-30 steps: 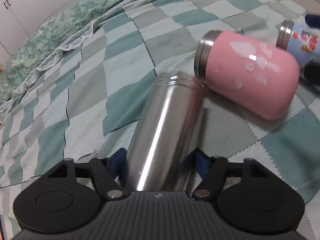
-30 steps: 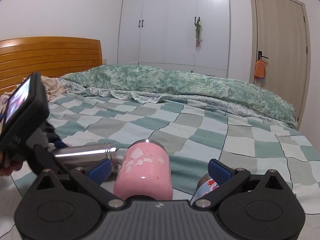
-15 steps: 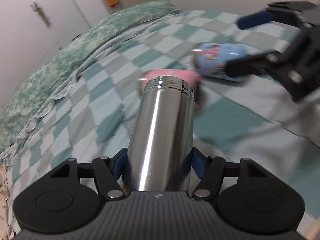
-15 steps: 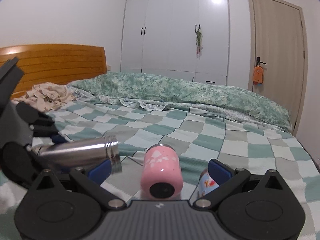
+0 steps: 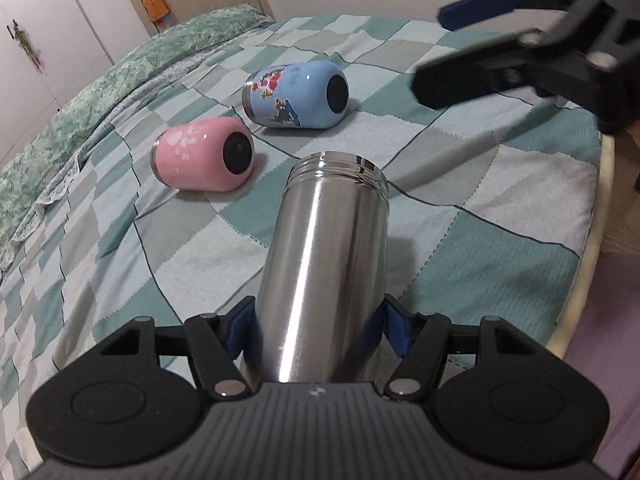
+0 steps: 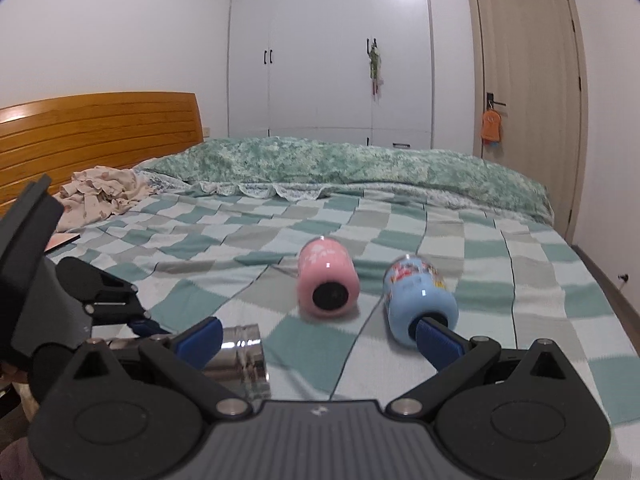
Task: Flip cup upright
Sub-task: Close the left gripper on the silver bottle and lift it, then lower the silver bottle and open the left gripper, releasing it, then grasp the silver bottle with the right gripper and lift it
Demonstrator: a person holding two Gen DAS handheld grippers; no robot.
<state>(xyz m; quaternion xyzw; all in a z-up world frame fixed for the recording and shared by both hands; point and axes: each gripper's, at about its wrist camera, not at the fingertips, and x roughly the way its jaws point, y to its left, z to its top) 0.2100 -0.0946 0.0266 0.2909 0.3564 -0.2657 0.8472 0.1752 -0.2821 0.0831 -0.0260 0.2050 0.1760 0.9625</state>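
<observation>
Steel cup clamped in left gripper; right gripper wide and empty.

Left gripper (image 5: 320,330) holds the steel cup (image 5: 326,264) between its 2 blue pads, threaded mouth pointing away from the claw, body lifted above the checkered blanket (image 5: 500,240). Ahead and to its left, the pink cup (image 5: 200,160) lies on its side; the blue cup (image 5: 296,94) lies just beyond it, also on its side. Right gripper (image 6: 318,336) hovers with jaws spread, pink cup ahead between its fingers, blue cup by its right fingertip.

White wardrobe (image 6: 332,52), beige door (image 6: 528,92), wooden headboard (image 6: 100,128), checkered bedspread (image 6: 460,240)
</observation>
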